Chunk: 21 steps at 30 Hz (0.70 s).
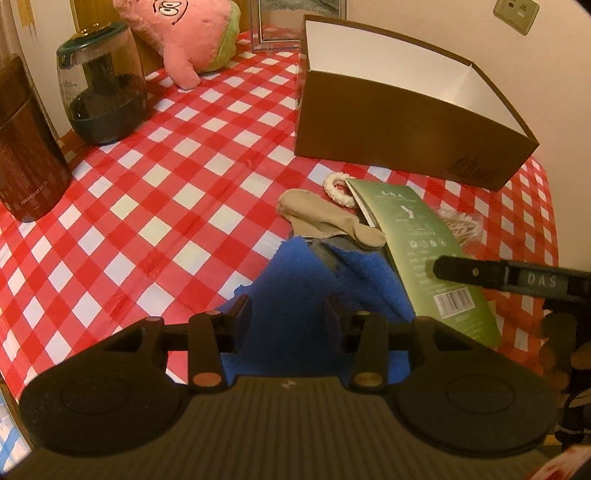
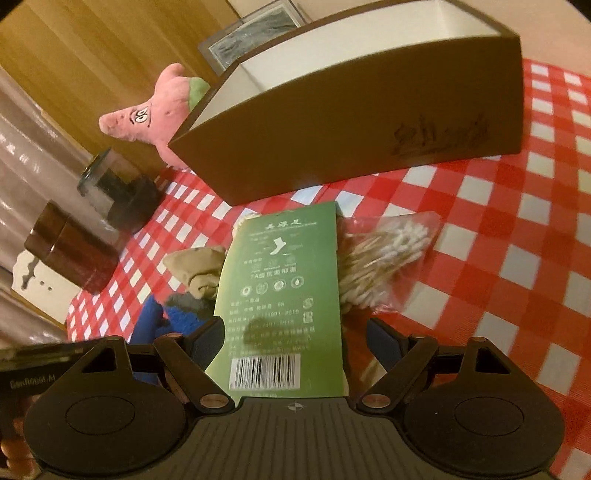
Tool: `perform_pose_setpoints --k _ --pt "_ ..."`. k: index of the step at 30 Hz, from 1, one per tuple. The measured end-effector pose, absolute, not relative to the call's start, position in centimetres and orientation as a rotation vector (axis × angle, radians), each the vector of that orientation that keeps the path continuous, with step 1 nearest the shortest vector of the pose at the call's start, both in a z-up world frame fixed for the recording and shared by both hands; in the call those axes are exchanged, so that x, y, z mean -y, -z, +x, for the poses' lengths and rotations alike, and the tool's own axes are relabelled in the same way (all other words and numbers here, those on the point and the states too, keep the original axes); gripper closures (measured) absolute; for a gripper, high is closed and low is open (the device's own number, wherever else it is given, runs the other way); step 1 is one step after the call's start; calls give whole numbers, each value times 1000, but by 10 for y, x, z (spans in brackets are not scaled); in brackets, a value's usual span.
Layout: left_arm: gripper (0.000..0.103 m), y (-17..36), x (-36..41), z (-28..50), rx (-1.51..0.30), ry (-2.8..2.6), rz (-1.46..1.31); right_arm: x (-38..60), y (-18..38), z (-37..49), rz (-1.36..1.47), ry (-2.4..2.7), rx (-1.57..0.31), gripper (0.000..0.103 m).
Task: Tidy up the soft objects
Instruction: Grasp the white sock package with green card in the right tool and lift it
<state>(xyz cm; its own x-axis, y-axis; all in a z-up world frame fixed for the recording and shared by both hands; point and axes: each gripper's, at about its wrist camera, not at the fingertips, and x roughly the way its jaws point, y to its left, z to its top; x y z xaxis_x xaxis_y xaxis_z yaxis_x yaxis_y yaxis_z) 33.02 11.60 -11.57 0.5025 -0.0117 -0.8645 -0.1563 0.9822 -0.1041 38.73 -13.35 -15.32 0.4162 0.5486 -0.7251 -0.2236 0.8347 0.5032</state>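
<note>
My left gripper (image 1: 290, 306) has its fingers on both sides of a blue fluffy cloth (image 1: 295, 280); the jaws look closed on it. Beyond it lie a beige sock (image 1: 325, 218), a white scrunchie (image 1: 336, 186) and a green sock package (image 1: 424, 251). My right gripper (image 2: 295, 332) is open, its fingers on either side of the green package (image 2: 284, 288) without pressing it. A finger of it shows in the left wrist view (image 1: 469, 271). The open brown box (image 1: 399, 122) stands behind the pile. A pink plush star (image 1: 184, 33) leans at the back left.
A bag of cotton swabs (image 2: 384, 258) lies right of the package. A dark glass jar (image 1: 103, 85) and a brown canister (image 1: 26, 144) stand at the left on the red-and-white checked tablecloth (image 1: 147, 206). A picture frame (image 1: 277, 22) stands at the back.
</note>
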Motion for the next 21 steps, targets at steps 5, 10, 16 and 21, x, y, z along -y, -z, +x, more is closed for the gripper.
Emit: perform_pose_setpoints --k 5,10,16,21 --pt "63 121 -118 333 -1049 -87 -187 131 148 392 358 -535 -1006 55" --pt "63 126 -120 334 -1053 -92 -204 142 145 394 492 -589 -948 71" --pt "63 128 -121 334 -1056 -100 -211 128 146 396 514 -701 -957 72" --pt "63 125 -120 332 -1051 -98 -212 116 134 391 409 -706 -909 98"
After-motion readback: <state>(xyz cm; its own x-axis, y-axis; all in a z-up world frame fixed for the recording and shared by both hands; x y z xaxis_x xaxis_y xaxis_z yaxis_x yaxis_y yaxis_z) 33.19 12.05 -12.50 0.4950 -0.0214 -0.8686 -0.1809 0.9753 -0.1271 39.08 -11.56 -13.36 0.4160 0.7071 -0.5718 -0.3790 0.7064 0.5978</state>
